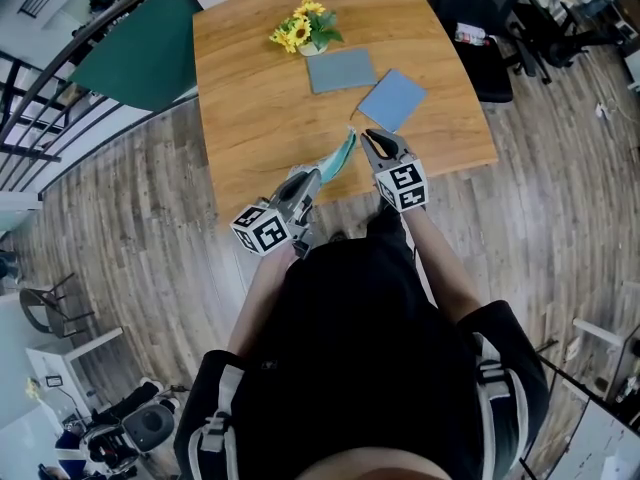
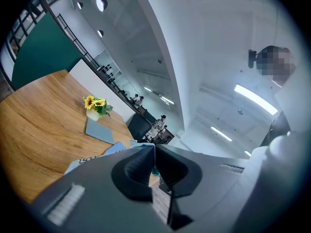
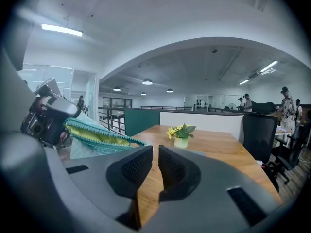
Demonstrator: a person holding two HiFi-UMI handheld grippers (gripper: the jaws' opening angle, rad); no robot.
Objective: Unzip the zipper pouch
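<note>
Head view shows the pouch (image 1: 340, 156) lifted off the table (image 1: 250, 108), above its near edge. It stands on its edge as a slim teal strip. Its long axis runs from the left gripper (image 1: 312, 176), at the near-left end, up and away to the right. The far end points at the tip of the right gripper (image 1: 371, 138). Further back on the table lie two flat blue-grey pads (image 1: 340, 70) (image 1: 392, 98) and a small pot of yellow flowers (image 1: 303, 28).

The left gripper view adds what the head view cannot show: its jaws are pressed together on a fold of the pouch's pale fabric. The rest of the pouch trails off to the left below them, so the pouch's mouth cannot be seen from here.

Only the right gripper view looks into the pouch (image 3: 92, 137). Its teal zipper edges gape and yellow lining shows between them. Here the long axis slopes down from the upper left, where the left gripper clamps it, toward the right gripper's own jaws. Those jaws are drawn almost together, with a thin slit through which only the table's wood shows. The zipper end reaches the tip of the left-hand jaw, and I cannot tell whether it is caught there.
</note>
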